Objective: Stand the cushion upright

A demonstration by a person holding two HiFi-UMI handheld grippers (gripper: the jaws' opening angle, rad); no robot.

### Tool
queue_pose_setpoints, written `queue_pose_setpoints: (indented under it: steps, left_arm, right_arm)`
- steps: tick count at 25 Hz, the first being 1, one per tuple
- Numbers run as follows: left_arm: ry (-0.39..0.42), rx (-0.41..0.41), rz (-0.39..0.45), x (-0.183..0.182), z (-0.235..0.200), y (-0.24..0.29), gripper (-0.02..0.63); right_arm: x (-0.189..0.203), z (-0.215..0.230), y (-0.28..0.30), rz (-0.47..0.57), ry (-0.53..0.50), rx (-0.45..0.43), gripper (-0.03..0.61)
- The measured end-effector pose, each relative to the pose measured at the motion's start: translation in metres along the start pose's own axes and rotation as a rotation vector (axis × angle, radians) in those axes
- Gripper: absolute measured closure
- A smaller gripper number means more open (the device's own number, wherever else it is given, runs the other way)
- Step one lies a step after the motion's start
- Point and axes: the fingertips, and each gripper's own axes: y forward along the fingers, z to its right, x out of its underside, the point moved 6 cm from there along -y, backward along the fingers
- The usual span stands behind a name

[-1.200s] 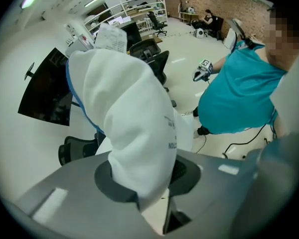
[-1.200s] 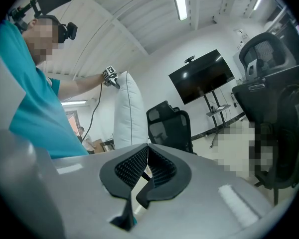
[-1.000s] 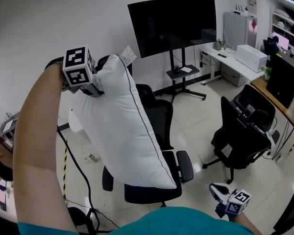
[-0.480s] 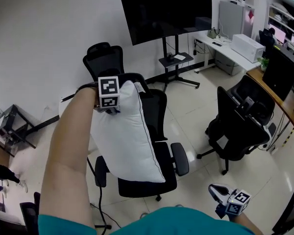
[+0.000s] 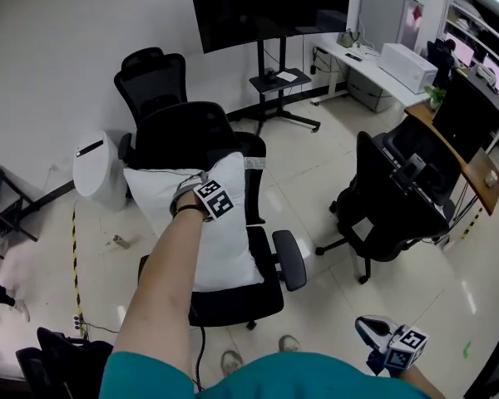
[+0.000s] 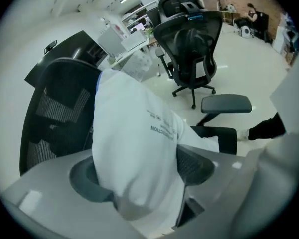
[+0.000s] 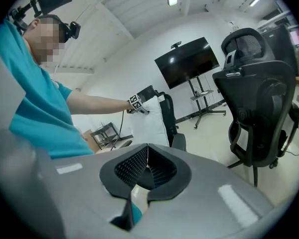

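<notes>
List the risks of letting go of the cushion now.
The left tool grips the cushion only by its top edge. Once released, the soft cushion may slump or tip forward off the chair. Pushing it back could swivel or roll the chair. The right tool is shut and far off, so nothing steadies the lower edge.

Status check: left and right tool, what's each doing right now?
Left tool: closed, holding the white cushion.
Right tool: closed, holding nothing.

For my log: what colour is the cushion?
The cushion is white; clearest in the head view.
</notes>
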Motion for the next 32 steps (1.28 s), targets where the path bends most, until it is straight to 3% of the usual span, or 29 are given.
queue_pose_setpoints:
  steps: [3,5,8,11,14,17,19,22,26,27,32]
  left_arm:
    - [0.002,-0.006,0.064,-0.010,0.004,-0.014,0.199]
    - [-0.064,-0.021,0.110,-0.004,-0.001,-0.035,0.191]
    - [-0.278,-0.047,0.232,0.018,-0.023,-0.094,0.195]
    - [-0.532,-0.044,0.451,0.044,-0.016,-0.173,0.201]
    - [-0.737,0.001,0.663,0.079,0.035,-0.241,0.207]
    - [-0.898,0.006,0.799,0.120,0.103,-0.296,0.216]
    - [-1.019,-0.012,0.881,0.144,0.146,-0.325,0.253]
    - [-1.182,-0.046,0.990,0.174,0.207,-0.361,0.376]
    - [-1.286,-0.082,1.098,0.206,0.280,-0.405,0.579]
    - [-1.295,-0.079,1.121,0.215,0.296,-0.416,0.603]
    - [-1.333,-0.021,1.220,0.266,0.363,-0.466,0.603]
  right_arm:
    - [-0.010,0.001,0.003,0.025,0.009,-0.023,0.572]
    - [-0.020,0.002,0.006,0.042,-0.002,-0.062,0.572]
    - [-0.038,0.006,0.021,0.061,-0.030,-0.131,0.572]
    - [-0.055,0.015,0.030,0.057,-0.092,-0.206,0.572]
    - [-0.073,0.020,0.038,0.036,-0.173,-0.276,0.572]
    - [-0.093,0.016,0.053,0.032,-0.234,-0.359,0.573]
    - [-0.105,0.008,0.066,0.026,-0.271,-0.411,0.574]
    - [-0.114,-0.015,0.079,0.023,-0.307,-0.478,0.574]
    - [-0.106,-0.060,0.081,0.022,-0.347,-0.546,0.574]
    - [-0.101,-0.073,0.079,0.022,-0.351,-0.556,0.574]
    - [-0.053,-0.149,0.053,0.017,-0.362,-0.572,0.574]
